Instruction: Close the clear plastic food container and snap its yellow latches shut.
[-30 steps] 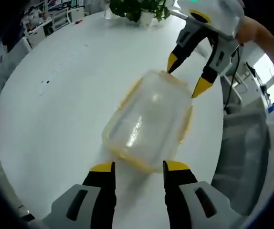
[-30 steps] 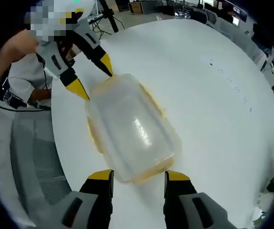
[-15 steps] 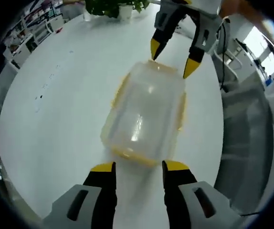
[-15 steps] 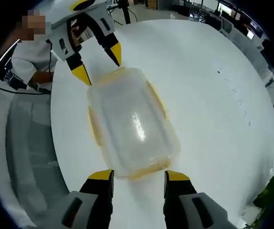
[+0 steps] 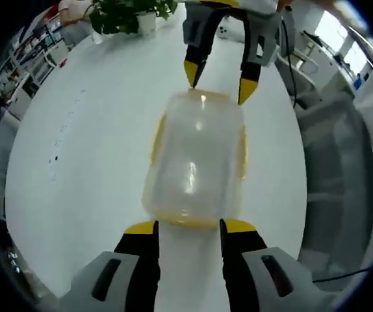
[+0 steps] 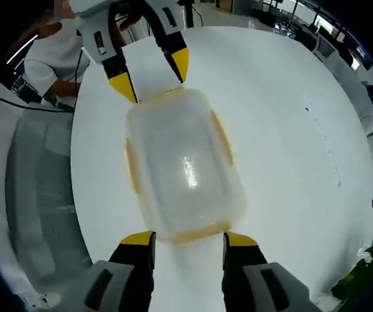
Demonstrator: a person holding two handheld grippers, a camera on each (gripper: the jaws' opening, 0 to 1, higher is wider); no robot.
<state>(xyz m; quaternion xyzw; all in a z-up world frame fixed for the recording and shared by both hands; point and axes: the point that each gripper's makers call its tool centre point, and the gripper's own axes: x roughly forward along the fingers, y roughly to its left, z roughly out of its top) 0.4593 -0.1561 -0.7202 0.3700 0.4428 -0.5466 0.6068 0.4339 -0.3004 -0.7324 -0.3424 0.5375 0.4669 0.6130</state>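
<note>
Container (image 5: 197, 159) between open grippers; apparently unlabelled.

Clear container (image 5: 196, 159) w/ lid on, yellow latches (image 6: 223, 138) along edges, flat on white table (image 5: 82, 156).

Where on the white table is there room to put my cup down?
The white table is bare from the container out to the potted plant at its far edge. It is crowded at the container's two short ends, where the left hand-held gripper and right hand-held gripper sit.
</note>
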